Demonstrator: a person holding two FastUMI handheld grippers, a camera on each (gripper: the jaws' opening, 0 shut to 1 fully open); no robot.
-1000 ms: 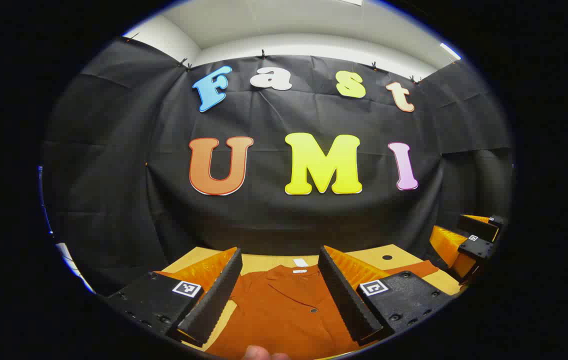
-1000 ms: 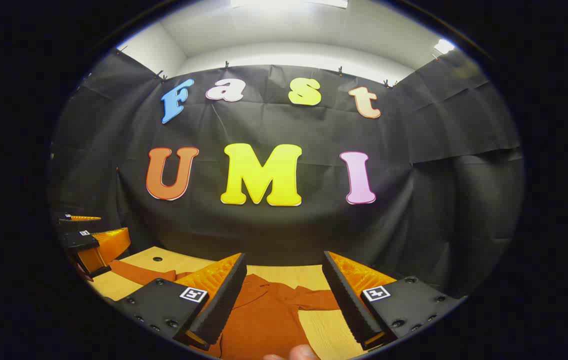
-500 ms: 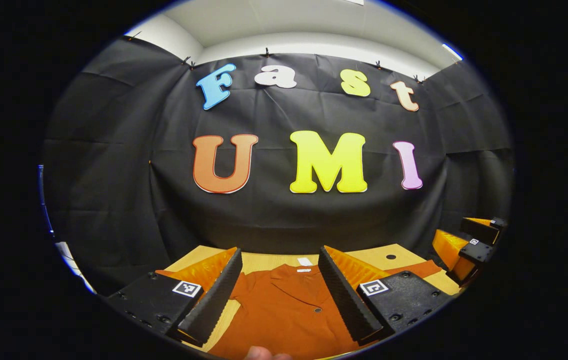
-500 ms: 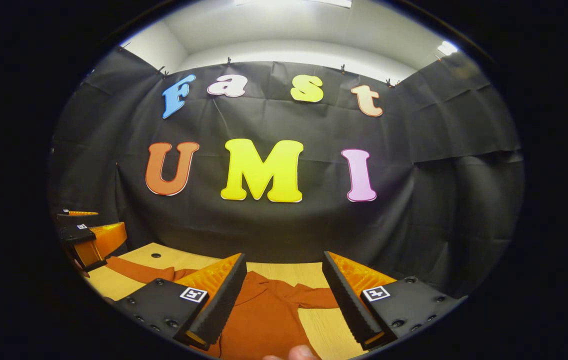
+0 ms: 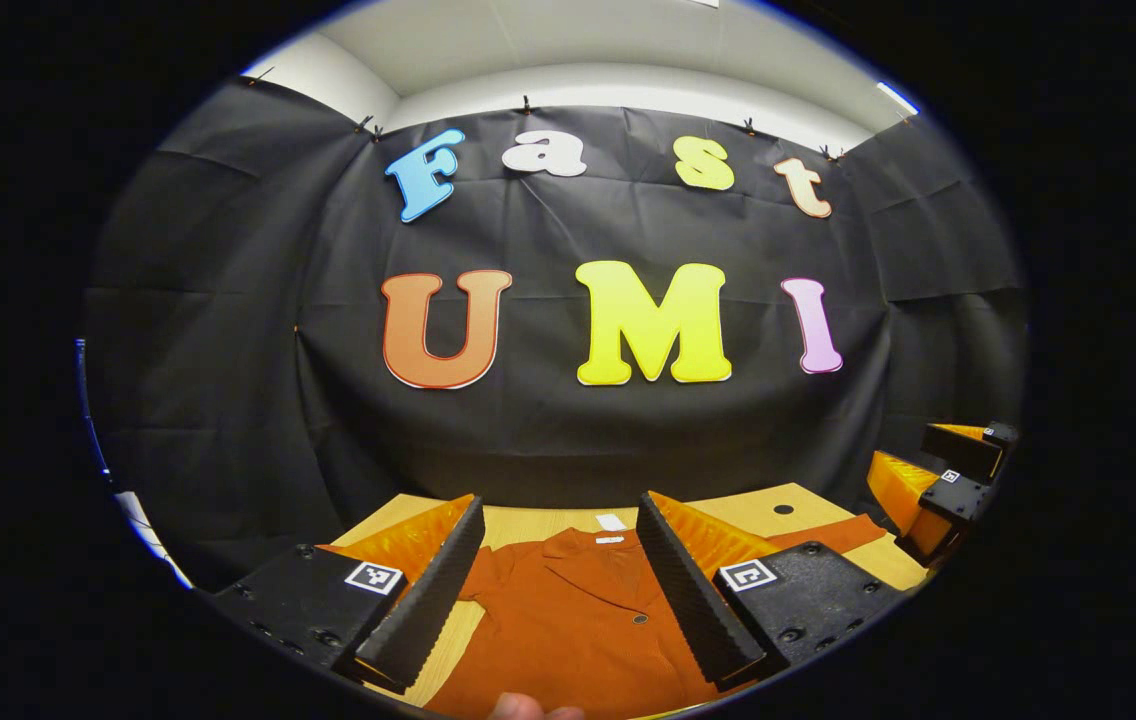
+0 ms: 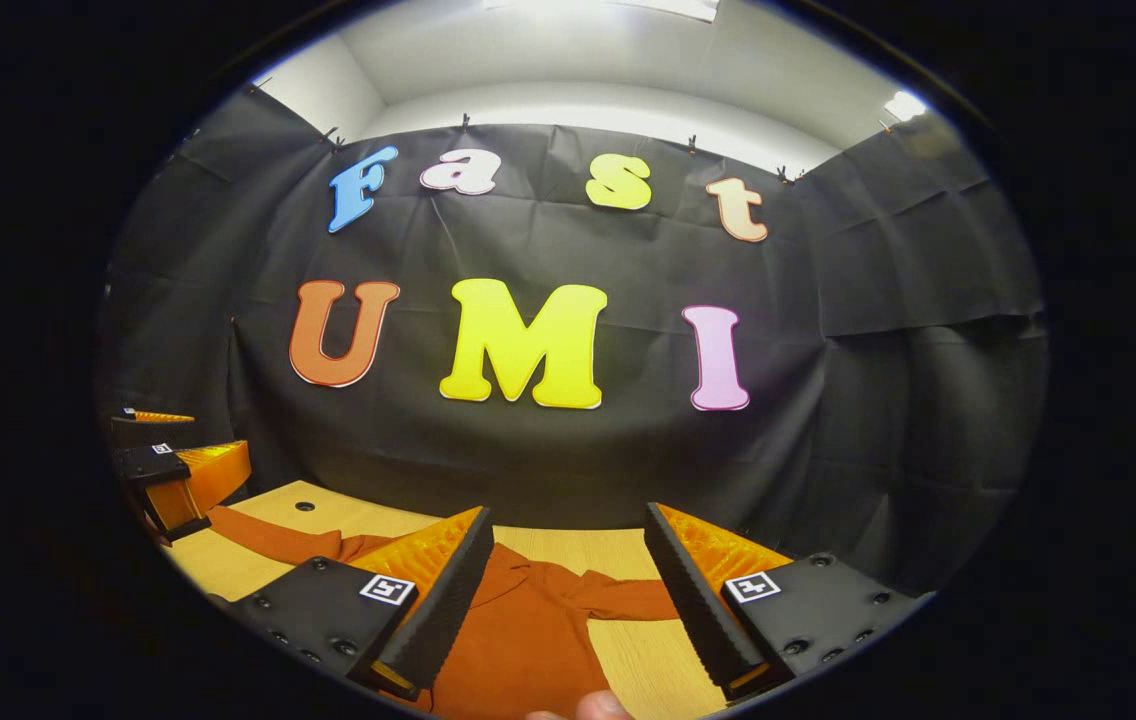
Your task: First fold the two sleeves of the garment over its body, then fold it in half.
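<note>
A rust-orange collared shirt (image 5: 578,620) lies flat on the wooden table (image 5: 528,523), collar toward the back wall, a dark button on its front. My left gripper (image 5: 560,575) hovers open above the shirt's chest with nothing between its fingers. In the right gripper view the same shirt (image 6: 528,630) spreads out, one sleeve (image 6: 628,597) lying to the right and the other sleeve (image 6: 268,535) reaching left. My right gripper (image 6: 568,585) is open over the shirt's right shoulder. Each view shows the other gripper at its edge: the right one (image 5: 938,490) and the left one (image 6: 178,470).
The black cloth wall stands close behind the table. A small round hole (image 5: 782,509) marks the tabletop near the far corner, seen also as the hole (image 6: 304,506) in the right gripper view. A fingertip (image 6: 593,706) shows at the bottom edge.
Both grippers have drifted only slightly; the shirt sits a touch lower and nearer in the views. Both stay open and the shirt lies as before.
</note>
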